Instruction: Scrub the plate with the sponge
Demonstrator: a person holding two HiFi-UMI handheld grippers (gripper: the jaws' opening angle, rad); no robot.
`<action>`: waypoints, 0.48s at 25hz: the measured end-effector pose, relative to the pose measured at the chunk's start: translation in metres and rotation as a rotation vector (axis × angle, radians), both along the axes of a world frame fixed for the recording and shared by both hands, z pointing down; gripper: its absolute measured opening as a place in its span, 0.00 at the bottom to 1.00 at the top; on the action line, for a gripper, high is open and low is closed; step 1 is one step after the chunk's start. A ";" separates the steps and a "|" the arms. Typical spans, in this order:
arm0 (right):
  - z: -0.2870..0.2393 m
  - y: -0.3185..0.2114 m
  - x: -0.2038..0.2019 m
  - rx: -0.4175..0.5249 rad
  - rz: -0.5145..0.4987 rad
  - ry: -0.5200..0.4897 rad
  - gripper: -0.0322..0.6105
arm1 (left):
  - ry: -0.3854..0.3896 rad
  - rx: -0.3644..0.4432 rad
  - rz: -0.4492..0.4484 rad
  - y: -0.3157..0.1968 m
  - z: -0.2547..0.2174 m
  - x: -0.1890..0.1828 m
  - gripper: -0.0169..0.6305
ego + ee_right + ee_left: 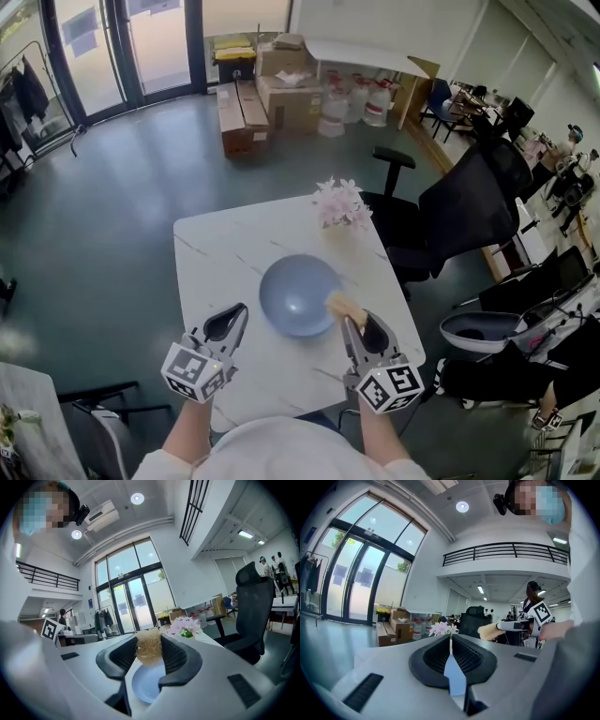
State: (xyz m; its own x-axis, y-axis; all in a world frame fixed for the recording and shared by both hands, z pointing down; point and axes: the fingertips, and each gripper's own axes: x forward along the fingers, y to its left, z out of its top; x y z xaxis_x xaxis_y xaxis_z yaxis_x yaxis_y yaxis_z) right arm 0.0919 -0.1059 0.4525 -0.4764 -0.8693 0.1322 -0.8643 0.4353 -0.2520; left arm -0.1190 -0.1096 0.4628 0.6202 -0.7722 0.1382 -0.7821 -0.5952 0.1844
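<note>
Plate: blue, set mid-table; judged stiff, smooth and breakable, likely to slide unless steadied at its rim.
Sponge: straw-coloured and fibrous, held over the plate's near right edge; judged light and squashy, best gripped across its middle.
Right gripper: jaws clenched on the sponge.
Left gripper: jaws pressed together, nothing held; kept left of the plate, apart from it.
Unclear: whether sponge and plate touch.

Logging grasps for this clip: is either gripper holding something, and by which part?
The right gripper pinches the sponge by its two opposite sides, pads pressed against it. The left gripper is shut and empty.
</note>
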 end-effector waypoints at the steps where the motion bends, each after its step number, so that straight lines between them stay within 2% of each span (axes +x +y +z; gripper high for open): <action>1: 0.001 -0.005 0.001 -0.002 -0.006 -0.001 0.28 | -0.002 0.001 -0.001 -0.004 0.000 0.002 0.09; 12: 0.019 -0.033 0.013 -0.053 -0.034 0.008 0.28 | -0.022 -0.053 -0.012 -0.041 0.025 0.023 0.09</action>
State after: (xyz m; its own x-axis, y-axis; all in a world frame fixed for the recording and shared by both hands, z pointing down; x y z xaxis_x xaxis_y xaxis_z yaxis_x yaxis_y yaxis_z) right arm 0.1045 -0.1386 0.4716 -0.5039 -0.8444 0.1817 -0.8514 0.4503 -0.2690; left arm -0.0957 -0.1506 0.4880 0.6069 -0.7710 0.1932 -0.7937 -0.5752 0.1979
